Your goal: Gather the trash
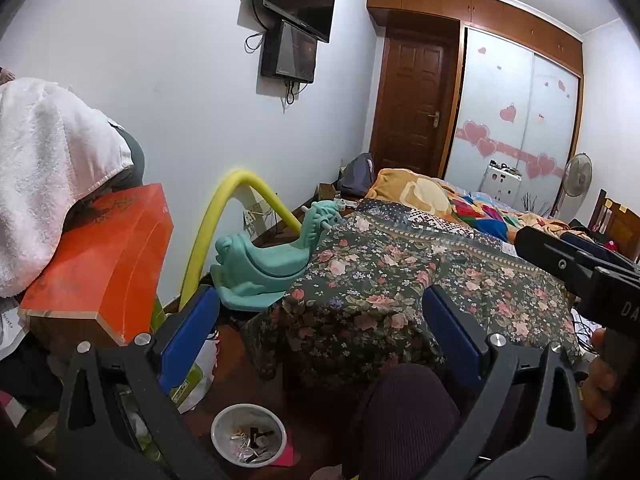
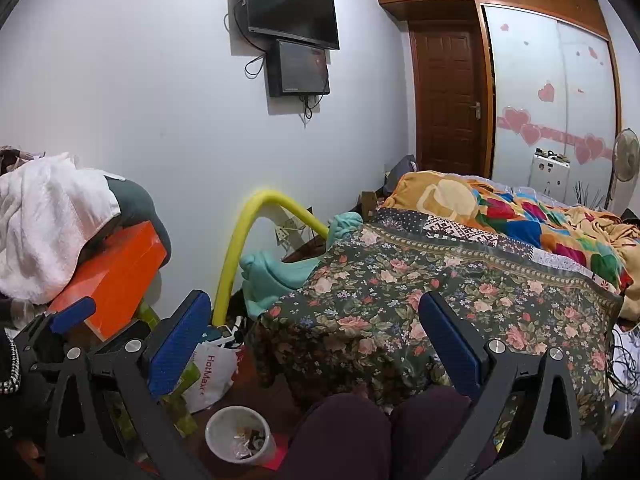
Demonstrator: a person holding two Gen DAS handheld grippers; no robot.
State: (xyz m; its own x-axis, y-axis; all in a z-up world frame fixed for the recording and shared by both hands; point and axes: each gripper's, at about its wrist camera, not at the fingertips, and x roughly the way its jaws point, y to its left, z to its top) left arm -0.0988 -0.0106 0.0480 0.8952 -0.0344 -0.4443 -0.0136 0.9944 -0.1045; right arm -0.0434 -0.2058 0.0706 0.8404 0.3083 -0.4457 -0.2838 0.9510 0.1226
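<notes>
A round white bin [image 1: 248,434] with several scraps of trash in it stands on the dark wood floor, low in the left wrist view. It also shows in the right wrist view [image 2: 239,433]. A white plastic bag [image 2: 210,372] with red print lies on the floor just behind it. My left gripper [image 1: 320,320] is open and empty, held above the bin. My right gripper [image 2: 316,328] is open and empty at about the same height. The right gripper's body [image 1: 576,264] shows at the right edge of the left wrist view, and a blue fingertip of the left gripper [image 2: 72,314] shows at the left of the right wrist view.
A bed with a dark floral cover [image 1: 420,276] fills the middle and right. My knees [image 2: 360,432] are below the grippers. An orange box [image 1: 104,264] under a white towel [image 1: 44,168] stands left. A teal rocking toy [image 1: 272,260] and yellow foam tube [image 1: 224,216] stand by the wall.
</notes>
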